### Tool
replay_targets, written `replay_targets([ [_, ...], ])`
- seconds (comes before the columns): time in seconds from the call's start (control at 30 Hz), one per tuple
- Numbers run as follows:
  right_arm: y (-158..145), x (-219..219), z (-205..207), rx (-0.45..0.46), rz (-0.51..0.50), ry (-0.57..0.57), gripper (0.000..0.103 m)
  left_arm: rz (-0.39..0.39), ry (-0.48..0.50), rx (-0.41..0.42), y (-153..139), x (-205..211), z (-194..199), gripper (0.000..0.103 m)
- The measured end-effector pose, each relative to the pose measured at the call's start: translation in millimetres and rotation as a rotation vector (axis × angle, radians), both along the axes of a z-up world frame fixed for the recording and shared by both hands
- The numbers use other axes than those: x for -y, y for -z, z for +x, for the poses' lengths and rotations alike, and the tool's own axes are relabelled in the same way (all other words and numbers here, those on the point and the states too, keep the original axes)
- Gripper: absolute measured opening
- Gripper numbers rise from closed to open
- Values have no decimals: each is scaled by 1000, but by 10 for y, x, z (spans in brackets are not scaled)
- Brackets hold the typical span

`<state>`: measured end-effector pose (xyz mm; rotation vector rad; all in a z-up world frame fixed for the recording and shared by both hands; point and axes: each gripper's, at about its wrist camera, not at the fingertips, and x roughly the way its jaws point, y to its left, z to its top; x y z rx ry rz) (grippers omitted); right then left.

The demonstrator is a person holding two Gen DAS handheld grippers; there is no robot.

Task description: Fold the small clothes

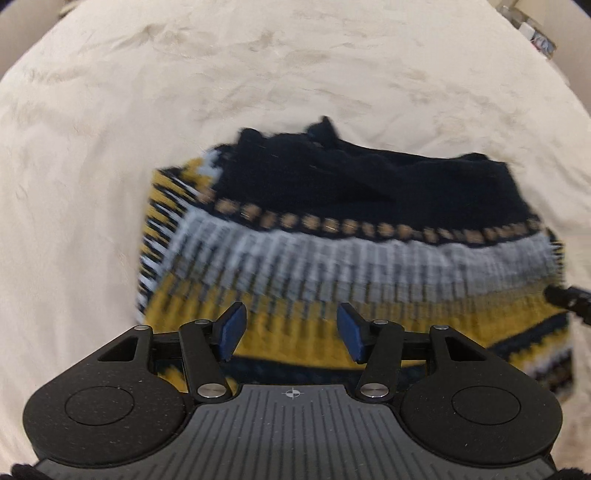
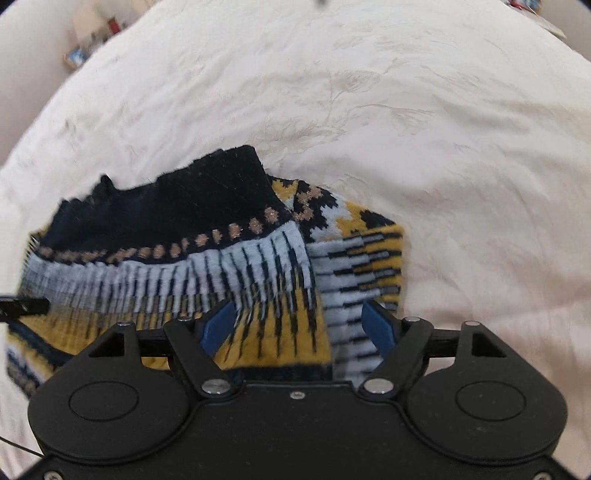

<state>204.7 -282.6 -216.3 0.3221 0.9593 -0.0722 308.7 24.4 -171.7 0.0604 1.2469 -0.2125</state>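
A small knitted sweater (image 1: 332, 229), navy at the top with tan dots, pale blue stripes and a mustard band, lies folded on a cream blanket (image 1: 110, 147). My left gripper (image 1: 291, 325) is open and empty just above the sweater's mustard near edge. The sweater also shows in the right wrist view (image 2: 207, 258), with a sleeve folded over at its right side. My right gripper (image 2: 299, 325) is open and empty above the near right part of the sweater. The tip of the other gripper shows at each view's edge (image 1: 569, 299) (image 2: 22, 306).
The cream blanket (image 2: 406, 129) covers the whole surface around the sweater. Small cluttered items (image 2: 92, 40) stand at the far left corner beyond the blanket, and more clutter (image 1: 535, 33) at the far right corner.
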Motion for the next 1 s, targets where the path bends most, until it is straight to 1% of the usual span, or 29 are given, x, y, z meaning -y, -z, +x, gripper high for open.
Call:
replay_targets([
  [0.17, -70, -69, -239, -6, 43, 40, 79, 2, 44, -14, 14, 270, -160, 53],
  [0.3, -66, -97, -457, -18, 47, 51, 79, 48, 92, -27, 144, 464, -208, 53],
  [0.4, -56, -85, -579, -26, 55, 66, 79, 89, 102, -38, 270, 561, -227, 53],
  [0.5, -55, -65, -671, -31, 60, 76, 79, 112, 111, -37, 353, 596, -222, 56],
  [0.6, -53, -71, -726, -37, 67, 85, 79, 131, 120, -33, 438, 647, -226, 61],
  [0.67, -38, -67, -766, -43, 79, 94, 79, 156, 120, -26, 492, 694, -233, 69],
  [0.7, -26, -62, -778, -48, 88, 99, 79, 174, 114, -23, 510, 715, -237, 71],
  [0.77, 6, -45, -802, -64, 114, 112, 80, 201, 103, -23, 531, 763, -246, 78],
  [0.83, 32, -22, -831, -75, 132, 125, 80, 220, 94, -29, 542, 797, -245, 81],
  [1.0, 109, 54, -872, -99, 198, 160, 80, 179, 73, -37, 566, 710, -204, 87],
])
